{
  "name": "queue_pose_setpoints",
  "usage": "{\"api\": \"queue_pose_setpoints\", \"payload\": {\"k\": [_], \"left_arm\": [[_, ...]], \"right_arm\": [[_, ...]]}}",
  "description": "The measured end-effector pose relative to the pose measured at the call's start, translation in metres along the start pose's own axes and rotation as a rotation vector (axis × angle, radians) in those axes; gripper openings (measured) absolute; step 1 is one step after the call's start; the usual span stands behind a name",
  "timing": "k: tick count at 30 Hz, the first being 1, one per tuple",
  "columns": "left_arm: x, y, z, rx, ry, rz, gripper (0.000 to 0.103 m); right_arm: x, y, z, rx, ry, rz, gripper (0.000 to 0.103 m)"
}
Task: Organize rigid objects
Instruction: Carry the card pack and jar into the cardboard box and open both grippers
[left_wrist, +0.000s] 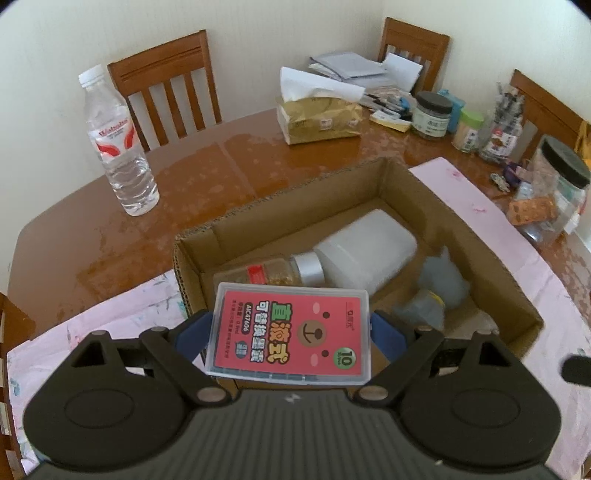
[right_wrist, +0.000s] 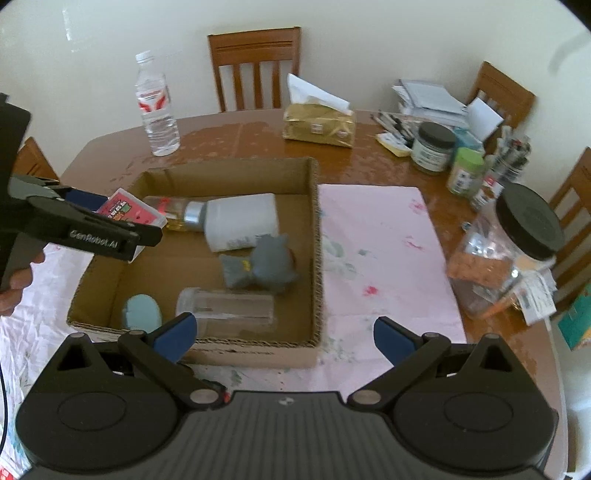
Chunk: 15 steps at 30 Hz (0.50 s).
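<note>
Left claw (left_wrist: 290, 334) pinches red-labelled clear case (left_wrist: 291, 332), poised over near-left corner of cardboard box (right_wrist: 314, 229); case not yet released. Right claw (right_wrist: 284, 332) spread wide, empty, hovering at box's near edge.

Already in box: white bottle (right_wrist: 240, 221), small silver-capped jar (right_wrist: 177, 214), grey toy (right_wrist: 269, 264), clear jar (right_wrist: 225, 306), pale blue oval piece (right_wrist: 142, 312). Task looks well advanced; case drop left.

Box rests on pink cloth (right_wrist: 384, 251) over glossy wooden table (left_wrist: 92, 229). Water bottle (left_wrist: 118, 144), tissue pack (left_wrist: 317, 118), jars, papers further back. Wooden chairs, cream walls.

Home dining room, wooden table (right_wrist: 258, 133), slatted chairs (right_wrist: 255, 66), tissue pack (right_wrist: 319, 125), jars (right_wrist: 432, 147)
</note>
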<state>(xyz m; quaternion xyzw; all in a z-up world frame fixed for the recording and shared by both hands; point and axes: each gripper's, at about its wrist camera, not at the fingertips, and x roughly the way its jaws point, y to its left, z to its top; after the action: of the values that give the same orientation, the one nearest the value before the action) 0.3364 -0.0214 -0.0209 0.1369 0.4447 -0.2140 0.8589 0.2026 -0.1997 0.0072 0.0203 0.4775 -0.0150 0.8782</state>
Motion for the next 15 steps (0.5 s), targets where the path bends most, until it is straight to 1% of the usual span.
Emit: {"api": "queue_pose_setpoints", "payload": {"k": [2, 4, 7, 8, 11, 15], "left_arm": [[0.001, 0.003, 0.003, -0.017, -0.006, 0.017, 0.093], [-0.003, 0.005, 0.006, -0.025, -0.03, 0.032, 0.095], [-0.017, 0.009, 0.005, -0.028, -0.064, 0.018, 0.097], [-0.021, 0.01, 0.002, -0.03, -0.073, 0.016, 0.1], [-0.037, 0.01, -0.008, -0.032, -0.098, 0.031, 0.1], [-0.057, 0.01, -0.03, -0.05, -0.119, 0.048, 0.102]], "right_arm": [[-0.001, -0.001, -0.002, 0.009, 0.0, -0.015, 0.103], [-0.001, -0.002, -0.005, 0.017, 0.007, -0.021, 0.103], [-0.002, 0.001, -0.011, 0.018, 0.014, -0.03, 0.103], [-0.002, 0.002, -0.013, 0.015, 0.013, -0.033, 0.103], [-0.001, 0.005, -0.02, 0.015, 0.013, -0.035, 0.103], [0.001, 0.008, -0.031, 0.015, 0.013, -0.036, 0.103]]}}
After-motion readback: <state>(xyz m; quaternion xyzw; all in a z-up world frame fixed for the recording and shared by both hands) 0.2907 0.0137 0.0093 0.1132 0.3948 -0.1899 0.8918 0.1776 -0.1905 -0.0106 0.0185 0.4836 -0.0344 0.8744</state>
